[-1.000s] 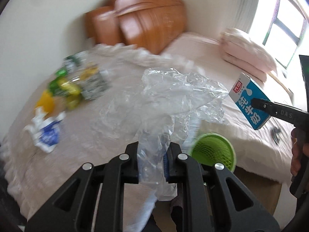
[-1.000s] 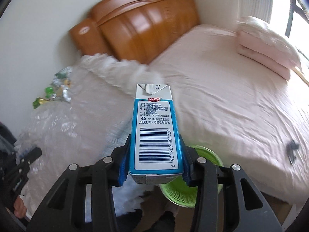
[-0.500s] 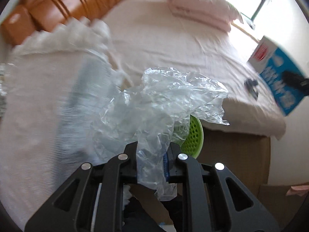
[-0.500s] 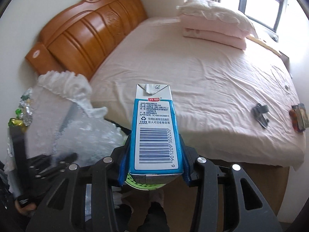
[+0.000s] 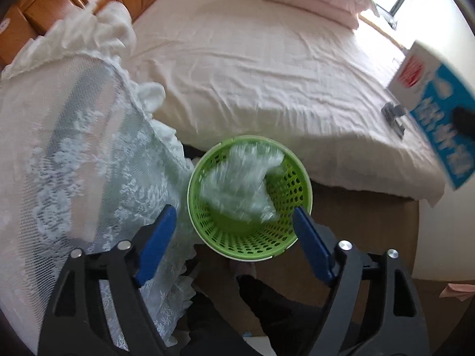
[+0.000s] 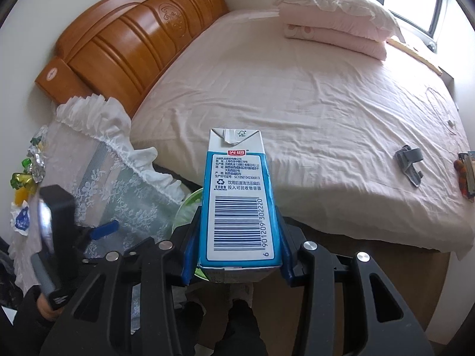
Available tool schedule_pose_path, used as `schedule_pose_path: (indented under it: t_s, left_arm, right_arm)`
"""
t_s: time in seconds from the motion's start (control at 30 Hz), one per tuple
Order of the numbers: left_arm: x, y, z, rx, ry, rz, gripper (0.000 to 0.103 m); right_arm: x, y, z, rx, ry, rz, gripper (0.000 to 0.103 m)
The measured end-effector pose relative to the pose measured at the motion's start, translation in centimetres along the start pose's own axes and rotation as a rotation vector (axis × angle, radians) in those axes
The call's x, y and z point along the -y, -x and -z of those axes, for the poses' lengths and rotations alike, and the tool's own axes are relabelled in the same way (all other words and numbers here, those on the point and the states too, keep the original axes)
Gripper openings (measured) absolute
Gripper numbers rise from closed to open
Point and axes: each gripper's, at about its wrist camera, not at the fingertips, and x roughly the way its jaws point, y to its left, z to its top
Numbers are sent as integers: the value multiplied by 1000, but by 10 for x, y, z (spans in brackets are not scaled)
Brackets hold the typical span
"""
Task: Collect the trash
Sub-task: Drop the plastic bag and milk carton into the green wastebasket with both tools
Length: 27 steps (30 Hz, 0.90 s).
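A green perforated bin (image 5: 249, 198) stands on the floor between the bed and a lace-covered side table. Crumpled clear plastic wrap (image 5: 240, 181) is blurred inside the bin's mouth, apart from any pad. My left gripper (image 5: 234, 219) hovers right above the bin, its jaws opening wide with nothing pressed between them. My right gripper (image 6: 236, 231) is shut on a blue and white milk carton (image 6: 237, 201), held upright over the bed's edge; the carton (image 5: 436, 112) also shows at the right of the left wrist view. A sliver of the bin (image 6: 190, 204) peeks out behind the carton.
The pink bed (image 6: 311, 103) with a wooden headboard (image 6: 133, 38) and stacked pillows (image 6: 335, 14) fills the room. Several wrappers (image 6: 26, 175) lie on the lace-covered table (image 5: 74, 148). A grey clip (image 6: 409, 160) rests on the sheet. The person's dark-clad legs (image 5: 252, 311) stand by the bin.
The left gripper swung from the table to above the green bin, opened, and the plastic wrap dropped out of it into the bin. The right gripper followed with the carton still gripped.
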Motion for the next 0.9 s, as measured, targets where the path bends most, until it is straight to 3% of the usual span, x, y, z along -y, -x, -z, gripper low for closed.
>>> schedule_pose_path:
  t_s: [0.2, 0.4, 0.47, 0.5, 0.53, 0.57, 0.7, 0.9]
  left_arm:
    - [-21, 60, 1, 134, 58, 13, 88]
    - [-50, 114, 8, 233, 121, -44, 93]
    - [-62, 126, 12, 251, 148, -58, 93]
    - [-69, 133, 14, 263, 166, -66, 93]
    - [-74, 137, 16, 272, 177, -74, 93]
    - [-80, 143, 18, 282, 192, -88, 93]
    - [-105, 163, 30, 311, 236, -120, 93]
    - [-133, 186, 45, 354, 302, -148, 94]
  right_arm:
    - [-13, -31, 4, -50, 14, -49, 44]
    - [-43, -85, 12, -145, 59, -86, 46]
    - [-53, -101, 14, -168, 70, -86, 62]
    - [-56, -106, 15, -176, 72, -81, 80]
    - [-59, -111, 15, -180, 74, -67, 90]
    - [-62, -113, 13, -179, 70, -40, 91]
    - [-71, -94, 2, -149, 43, -55, 96]
    - [-93, -22, -22, 11, 37, -89, 101]
